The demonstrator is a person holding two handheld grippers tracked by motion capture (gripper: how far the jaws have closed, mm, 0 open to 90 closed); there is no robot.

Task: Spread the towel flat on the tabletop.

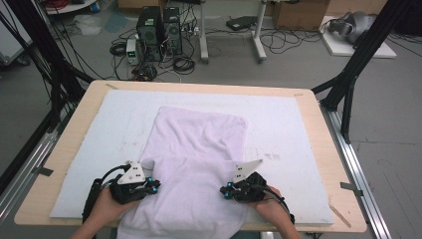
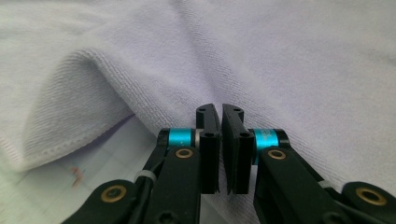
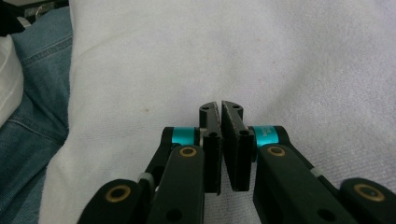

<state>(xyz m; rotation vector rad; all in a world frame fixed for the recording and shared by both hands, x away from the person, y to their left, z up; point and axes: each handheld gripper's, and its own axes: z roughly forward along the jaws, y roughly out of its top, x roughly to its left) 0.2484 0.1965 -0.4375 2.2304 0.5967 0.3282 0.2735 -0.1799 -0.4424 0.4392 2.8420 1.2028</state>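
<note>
Both pairs of jaws are pressed together with nothing pinched. The left gripper (image 1: pixel 155 186) and right gripper (image 1: pixel 225 191) are set at the near edges of the lavender towel (image 1: pixel 199 144), which is spread ahead, between them, over the white mat (image 1: pixel 288 129).

The white mat (image 1: pixel 293 124) lies bare to the left, right and far side of the lilac towel (image 1: pixel 199 144), giving a hand free passage on those 3 sides with nothing standing on the table (image 1: pixel 89 99). At the near edge the 2 grippers, left gripper (image 1: pixel 155 186) and right gripper (image 1: pixel 225 191), sit at opposite sides of the towel, jaws closed, with open cloth between them. Beside the left gripper, a raised fold of towel edge (image 2: pixel 60 116) stands off the mat, leaving a low gap beneath.
</note>
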